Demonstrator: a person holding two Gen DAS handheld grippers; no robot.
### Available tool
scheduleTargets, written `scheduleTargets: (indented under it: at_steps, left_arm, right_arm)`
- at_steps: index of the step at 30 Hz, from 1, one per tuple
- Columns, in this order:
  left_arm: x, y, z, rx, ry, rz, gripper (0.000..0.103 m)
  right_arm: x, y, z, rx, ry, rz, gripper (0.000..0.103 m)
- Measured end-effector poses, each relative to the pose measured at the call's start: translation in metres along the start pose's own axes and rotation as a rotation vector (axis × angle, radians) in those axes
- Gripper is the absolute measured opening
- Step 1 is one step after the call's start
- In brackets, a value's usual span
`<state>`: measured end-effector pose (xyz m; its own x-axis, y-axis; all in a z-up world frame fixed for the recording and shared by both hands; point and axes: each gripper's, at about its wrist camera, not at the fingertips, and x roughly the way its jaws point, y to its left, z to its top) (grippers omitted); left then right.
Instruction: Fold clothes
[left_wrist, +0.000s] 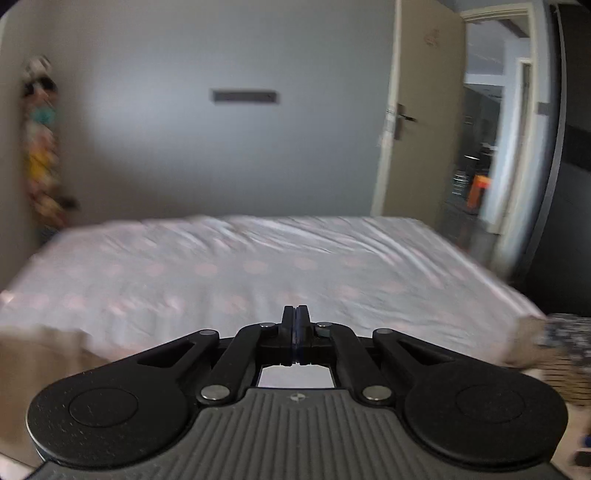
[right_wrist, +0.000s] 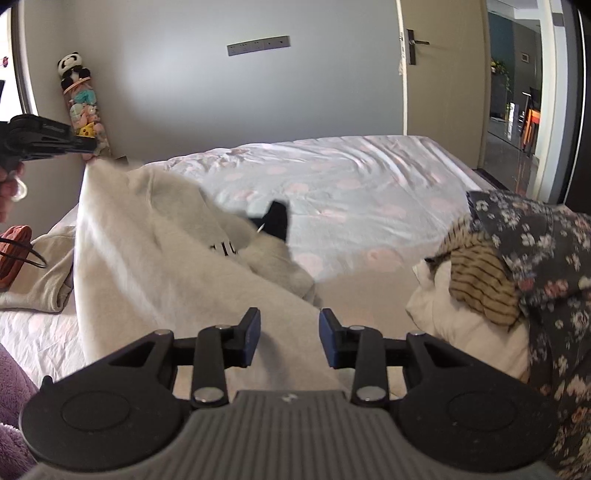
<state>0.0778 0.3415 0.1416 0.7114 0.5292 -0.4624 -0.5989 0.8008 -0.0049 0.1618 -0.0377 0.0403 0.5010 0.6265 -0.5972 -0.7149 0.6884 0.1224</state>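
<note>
**Cream sweatshirt raised by one corner, second grip not yet taken**

A cream, fleecy sweatshirt with dark lettering (right_wrist: 155, 258) is held up over the bed with the pale, pink-dotted sheet (right_wrist: 351, 192). Its upper edge is seen pinched at the tip of the left gripper (right_wrist: 94, 147) in the right wrist view; in the left wrist view the same gripper (left_wrist: 296, 317) is shown with its fingers pressed together, though no cloth is visible there and the picture is blurred. The right gripper (right_wrist: 289, 341) is held with its blue pads apart, empty, just in front of the hanging lower part of the garment.

The step in hand is judged to be the lifting and spreading of the garment before any fold is made. A second hold on the free edge is called for next, so that the cloth can be stretched flat.

The sweatshirt is draped steeply, bunched around the lettering, with a black patch beside it. A heap of floral and striped clothes (right_wrist: 517, 266) is piled at the right.
</note>
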Motion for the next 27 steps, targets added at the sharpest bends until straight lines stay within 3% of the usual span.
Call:
scheduleTargets:
  at_steps: [1,3,5,10,12,17,19,25,27]
  left_arm:
    - [-0.002,0.02,0.005,-0.018,-0.003,0.043,0.0]
    - [0.001,0.063,0.011,-0.099,0.072,0.028,0.0]
    - [0.002,0.08,0.004,-0.08,0.127,0.065,0.0]
    - [0.013,0.093,-0.034,-0.131,0.246,-0.022,0.0]
    - [0.019,0.093,-0.052,-0.141,0.289,-0.068,0.003]
    - [0.045,0.078,-0.098,-0.228,0.398,-0.197,0.027]
    - [0.06,0.071,-0.117,-0.28,0.448,-0.241,0.044]
    - [0.105,0.042,-0.171,-0.396,0.603,-0.288,0.046]
    - [0.116,0.034,-0.186,-0.436,0.647,-0.309,0.046]
  right_arm:
    - [0.003,0.002,0.002,-0.005,0.001,0.007,0.041]
    - [0.012,0.006,0.006,-0.015,0.012,0.022,0.042]
    - [0.023,0.009,0.009,-0.021,0.036,0.033,0.042]
    - [0.047,0.029,0.013,-0.049,0.08,0.064,0.045]
    - [0.052,0.038,0.014,-0.061,0.093,0.075,0.047]
    - [0.056,0.05,0.012,-0.091,0.112,0.066,0.055]
    - [0.056,0.052,0.009,-0.086,0.123,0.056,0.056]
    - [0.062,0.05,0.001,-0.081,0.168,0.02,0.063]
    - [0.064,0.045,0.001,-0.092,0.178,-0.012,0.073]
